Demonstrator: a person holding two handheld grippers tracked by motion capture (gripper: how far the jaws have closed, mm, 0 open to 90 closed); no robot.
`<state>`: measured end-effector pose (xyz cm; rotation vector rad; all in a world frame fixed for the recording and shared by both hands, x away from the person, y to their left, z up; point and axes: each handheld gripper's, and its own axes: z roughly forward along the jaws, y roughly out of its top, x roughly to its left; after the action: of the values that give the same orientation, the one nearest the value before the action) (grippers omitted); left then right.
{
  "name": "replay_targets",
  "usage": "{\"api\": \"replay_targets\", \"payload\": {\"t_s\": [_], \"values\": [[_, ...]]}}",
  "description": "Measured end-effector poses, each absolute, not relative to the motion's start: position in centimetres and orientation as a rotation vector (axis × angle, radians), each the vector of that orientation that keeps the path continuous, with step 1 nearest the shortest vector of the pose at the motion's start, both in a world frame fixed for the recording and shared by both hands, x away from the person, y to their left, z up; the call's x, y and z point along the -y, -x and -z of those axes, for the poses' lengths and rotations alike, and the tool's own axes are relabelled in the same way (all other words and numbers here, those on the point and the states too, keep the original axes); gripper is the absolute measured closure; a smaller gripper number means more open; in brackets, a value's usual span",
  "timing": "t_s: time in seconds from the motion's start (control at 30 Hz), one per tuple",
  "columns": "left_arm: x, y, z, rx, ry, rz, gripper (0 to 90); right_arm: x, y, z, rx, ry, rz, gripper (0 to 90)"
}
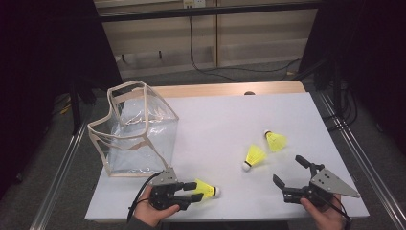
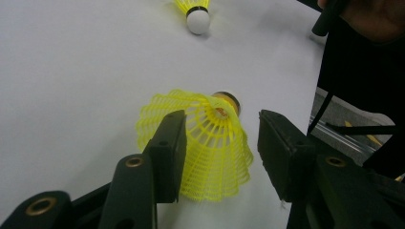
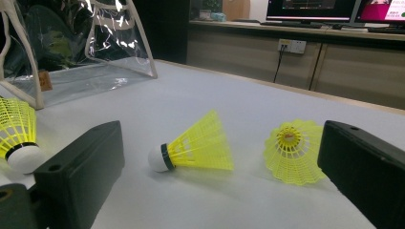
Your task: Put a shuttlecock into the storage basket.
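- Left hand-held gripper (image 1: 197,191) low at the near edge of the bench (image 1: 225,115), lying level, jaws pointing to the right in the high view.
- Jaws half spread around a yellow shuttlecock (image 2: 205,143); one finger (image 2: 167,152) touches the mesh skirt, the other stands just clear. Not yet pinching.
- That shuttlecock lies on its side on the bench, skirt towards the gripper, cork end (image 1: 216,191) pointing away.
- Right hand-held gripper (image 1: 290,171) at the near right, spread wide, holding nothing, jaws aimed across the bench.
- Between its jaws, farther off: second shuttlecock (image 3: 196,145) on its side, white cork to the left; third shuttlecock (image 3: 289,150) just beside it, open skirt facing the camera. Neither touched.
- In the high view those two (image 1: 253,157) (image 1: 275,140) sit mid-bench, right of centre, close together but apart.
- Clear plastic bag (image 1: 136,129) with beige trim stands open at the left of the bench, just behind the left gripper.
- Nothing between gripper and bag mouth.
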<state>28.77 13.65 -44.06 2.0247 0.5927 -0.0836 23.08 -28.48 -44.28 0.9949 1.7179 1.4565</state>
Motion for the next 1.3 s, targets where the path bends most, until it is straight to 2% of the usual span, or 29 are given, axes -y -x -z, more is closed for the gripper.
{"api": "replay_targets", "payload": {"t_s": [1.3], "values": [[-12.0, -29.0, 44.9, -0.594, -2.085, 0.092, 61.9, 28.6, -22.9, 44.2, -1.714, -0.992, -1.448, 1.8]]}}
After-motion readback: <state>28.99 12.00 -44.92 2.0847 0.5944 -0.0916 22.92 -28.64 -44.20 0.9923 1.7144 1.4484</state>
